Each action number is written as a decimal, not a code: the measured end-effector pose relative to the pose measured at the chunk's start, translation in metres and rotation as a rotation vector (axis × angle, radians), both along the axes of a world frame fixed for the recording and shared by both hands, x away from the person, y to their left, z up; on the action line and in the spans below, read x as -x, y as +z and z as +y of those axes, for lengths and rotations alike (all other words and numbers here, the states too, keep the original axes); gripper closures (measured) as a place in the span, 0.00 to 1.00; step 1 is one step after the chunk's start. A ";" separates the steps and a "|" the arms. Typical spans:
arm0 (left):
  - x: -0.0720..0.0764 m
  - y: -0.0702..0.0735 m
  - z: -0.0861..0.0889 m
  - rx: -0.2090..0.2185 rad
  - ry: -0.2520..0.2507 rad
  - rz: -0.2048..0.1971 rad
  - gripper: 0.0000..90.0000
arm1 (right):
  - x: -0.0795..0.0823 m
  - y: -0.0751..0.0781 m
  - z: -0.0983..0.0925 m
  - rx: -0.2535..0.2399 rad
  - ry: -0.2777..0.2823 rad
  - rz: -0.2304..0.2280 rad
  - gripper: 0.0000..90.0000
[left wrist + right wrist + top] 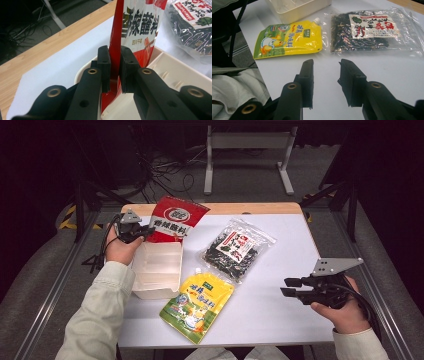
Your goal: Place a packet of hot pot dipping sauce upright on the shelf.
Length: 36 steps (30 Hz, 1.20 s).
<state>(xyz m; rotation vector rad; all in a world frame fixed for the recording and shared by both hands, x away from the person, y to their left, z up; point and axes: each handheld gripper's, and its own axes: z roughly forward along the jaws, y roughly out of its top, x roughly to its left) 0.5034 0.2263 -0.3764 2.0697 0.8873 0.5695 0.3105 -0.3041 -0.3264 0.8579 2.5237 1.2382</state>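
My left gripper (115, 72) clamps the red pouch (176, 219) over the white bin (157, 280), not yet released; my right gripper (325, 65) hangs unclenched and empty, and the yellow pouch (198, 305) and seaweed bag (237, 249) are left on the table.

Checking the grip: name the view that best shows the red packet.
The left gripper view: the left tongs pinch the red packet edge-on. The high view shows it whole but small, over the white tray.

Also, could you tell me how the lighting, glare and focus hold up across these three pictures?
High view: the white table is evenly lit, the surroundings fall dark, and the whole frame is soft. Left gripper view: the left tongs and the red seasoning packet read clearly, while the floor behind blurs. Right gripper view: glare streaks the clear seaweed bag; the yellow spouted pouch stays legible.
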 end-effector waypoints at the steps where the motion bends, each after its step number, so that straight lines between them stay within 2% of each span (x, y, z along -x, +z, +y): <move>1: 0.000 -0.001 0.000 -0.005 0.006 0.008 0.91 | 0.000 0.000 0.000 0.000 0.000 0.000 0.70; 10: -0.004 -0.010 -0.011 -0.117 0.062 0.065 0.91 | 0.001 0.000 0.002 0.003 0.007 0.000 0.70; 13: -0.008 -0.018 -0.013 -0.160 0.069 0.122 0.91 | 0.001 -0.001 0.002 0.003 0.007 0.001 0.70; 15: -0.009 -0.022 -0.011 -0.157 0.072 0.123 0.91 | 0.001 -0.001 0.002 0.003 0.008 0.001 0.70; 21: -0.011 -0.024 -0.010 -0.150 0.073 0.158 0.91 | 0.000 -0.001 0.002 0.004 0.009 0.003 0.70; 23: -0.011 -0.024 -0.010 -0.154 0.075 0.150 0.90 | 0.000 -0.001 0.003 0.004 0.009 0.003 0.70; 26: -0.009 -0.023 -0.009 -0.144 0.078 0.155 0.88 | 0.000 -0.001 0.002 0.004 0.008 0.003 0.70; 27: -0.009 -0.023 -0.008 -0.131 0.076 0.143 0.88 | 0.000 -0.001 0.002 0.003 0.008 0.003 0.70; 28: -0.007 -0.023 -0.006 -0.082 0.080 0.142 0.77 | 0.000 -0.001 0.001 0.001 0.004 0.004 0.70; 29: -0.007 -0.023 -0.006 -0.082 0.080 0.142 0.73 | 0.000 -0.001 0.001 0.001 0.004 0.004 0.70; 30: -0.005 -0.021 -0.003 -0.039 0.077 0.148 0.73 | 0.000 -0.001 0.001 0.000 0.003 0.005 0.70; 32: -0.001 -0.017 0.000 0.000 0.086 0.138 0.65 | -0.001 -0.001 0.001 0.001 0.003 0.005 0.70; 36: 0.010 -0.006 0.003 0.028 0.084 0.105 0.55 | -0.002 -0.002 0.003 0.003 0.003 0.005 0.69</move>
